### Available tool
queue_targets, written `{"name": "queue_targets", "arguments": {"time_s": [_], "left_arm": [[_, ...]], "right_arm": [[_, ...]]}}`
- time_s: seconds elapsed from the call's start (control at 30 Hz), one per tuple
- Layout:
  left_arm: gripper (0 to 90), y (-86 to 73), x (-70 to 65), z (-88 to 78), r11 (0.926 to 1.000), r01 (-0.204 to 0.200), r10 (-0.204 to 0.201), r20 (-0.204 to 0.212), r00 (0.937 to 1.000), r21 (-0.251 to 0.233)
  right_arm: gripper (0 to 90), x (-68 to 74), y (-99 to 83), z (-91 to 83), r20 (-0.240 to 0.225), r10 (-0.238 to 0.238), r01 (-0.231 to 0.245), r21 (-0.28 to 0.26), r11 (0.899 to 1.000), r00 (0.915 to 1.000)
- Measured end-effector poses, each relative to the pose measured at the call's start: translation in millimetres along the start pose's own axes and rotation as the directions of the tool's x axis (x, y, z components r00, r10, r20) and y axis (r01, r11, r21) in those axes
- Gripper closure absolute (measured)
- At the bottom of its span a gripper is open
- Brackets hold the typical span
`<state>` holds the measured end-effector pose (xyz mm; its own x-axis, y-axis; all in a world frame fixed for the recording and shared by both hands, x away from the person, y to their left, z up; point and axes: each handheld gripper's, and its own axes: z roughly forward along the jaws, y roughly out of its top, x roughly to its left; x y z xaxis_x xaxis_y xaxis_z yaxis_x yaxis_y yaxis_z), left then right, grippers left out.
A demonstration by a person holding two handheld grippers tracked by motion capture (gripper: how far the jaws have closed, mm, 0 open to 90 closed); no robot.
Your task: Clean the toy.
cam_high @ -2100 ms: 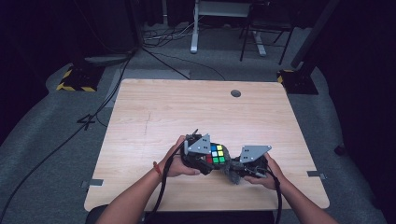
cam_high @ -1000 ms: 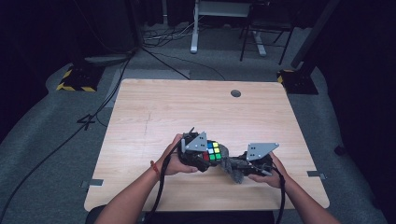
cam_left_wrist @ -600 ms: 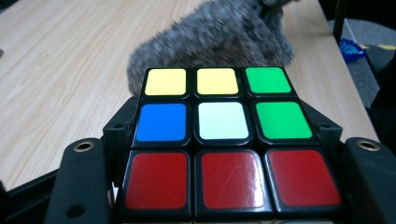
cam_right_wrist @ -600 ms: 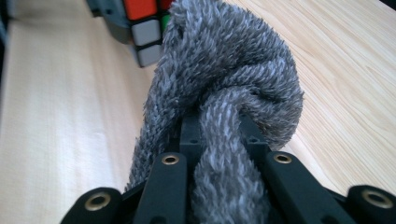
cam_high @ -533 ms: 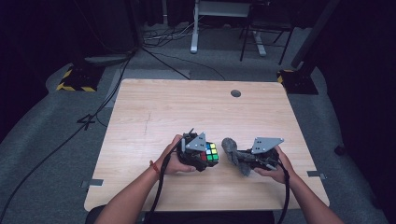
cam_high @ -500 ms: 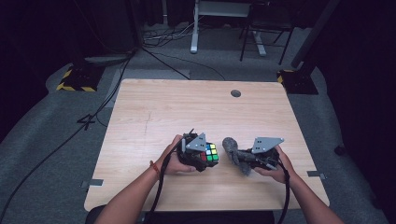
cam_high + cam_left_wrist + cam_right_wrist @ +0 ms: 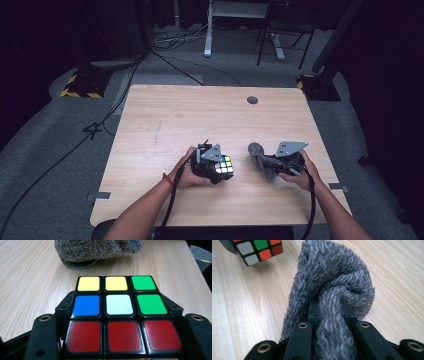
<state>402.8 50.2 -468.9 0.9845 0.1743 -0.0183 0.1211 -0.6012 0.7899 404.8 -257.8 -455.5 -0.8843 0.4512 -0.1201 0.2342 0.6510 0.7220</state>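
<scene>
- Gripping the puzzle cube [image 7: 223, 166] in the left tongs [image 7: 216, 169], jaws clamped on its two opposite sides, low over the near part of the worktop [image 7: 165, 125]; in the left gripper view, showing the cube [image 7: 119, 315] seated deep between the black jaws, red row nearest, yellow and green row farthest.
- Pinching the grey fuzzy cloth [image 7: 261, 161] in the right tongs [image 7: 272, 167], jaws squeezed together on a twisted fold; in the right gripper view, showing the cloth [image 7: 334, 295] bulging out ahead of the jaws and resting on the wood.
- Lying apart, cube to the left and cloth to the right, with a strip of bare wood between them; the free bunched end of the cloth pointing toward the cube, its long axis running roughly along the right tongs.
- Sitting nearer the cloth with the right hand [image 7: 300, 172], nearer the cube with the left hand [image 7: 187, 175]; judging that any wipe calls for bringing the cloth leftward to the cube's exposed face.
- Farther off, leaving the round cable hole [image 7: 252, 100] near the worktop's back edge untouched.
</scene>
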Motion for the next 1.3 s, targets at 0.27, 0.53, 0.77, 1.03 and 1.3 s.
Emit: {"name": "queue_targets", "arguments": {"time_s": [0.27,0.53,0.77,1.03,1.3], "left_arm": [[33.4,-4.8,-5.0,18.3,0.9977,-0.012,0.01,0.027,0.9996,0.067],[33.3,-3.5,-9.4,22.9,0.9971,-0.025,0.023,0.038,0.999,0.071],[33.3,-7.1,-6.5,22.9,0.9973,-0.025,0.023,0.036,0.9991,0.068],[32.5,-10.8,-2.2,22.0,0.9964,-0.016,0.014,0.027,0.9995,0.084],[29.0,-12.3,-1.9,22.3,0.9928,-0.012,0.012,0.0,0.9999,0.119]], "right_arm": [[74.9,1.5,-2.5,6.2,0.006,-0.024,0.024,0.054,0.998,0.9997],[74.5,3.7,-4.8,13.4,-0.009,-0.036,0.037,0.081,0.996,0.9993],[73.8,4.4,-5.0,14.8,-0.015,-0.043,0.044,0.088,0.995,0.999],[71.9,4.1,-6.7,17.7,-0.044,-0.038,0.043,0.102,0.994,0.9983],[59.6,2.6,-7.0,16.3,-0.058,-0.029,0.036,0.112,0.993,0.9979]]}}
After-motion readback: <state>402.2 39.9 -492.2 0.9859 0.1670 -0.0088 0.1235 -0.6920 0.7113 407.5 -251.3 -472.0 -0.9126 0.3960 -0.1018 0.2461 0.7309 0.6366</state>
